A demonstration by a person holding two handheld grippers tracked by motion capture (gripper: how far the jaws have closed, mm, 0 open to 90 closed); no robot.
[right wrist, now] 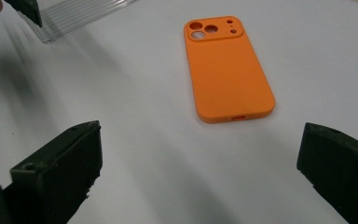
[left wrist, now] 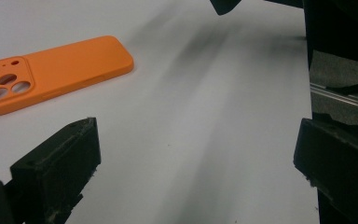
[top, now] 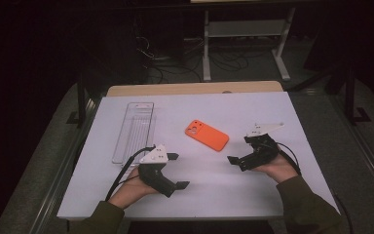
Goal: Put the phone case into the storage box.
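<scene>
phone case [top: 207, 135] | flat, long axis diagonal | camera cutouts far-left

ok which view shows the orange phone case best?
Right gripper view: the whole orange phone case lies unobstructed, camera cutouts and bottom port slot visible. Left gripper view crops its left edge; high view shows it whole but small.

Matt orange phone case [right wrist: 228, 70], clear ribbed plastic tray [top: 135, 130]

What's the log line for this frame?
left gripper open | right gripper open | case flat on table, untouched | tray far left
</scene>
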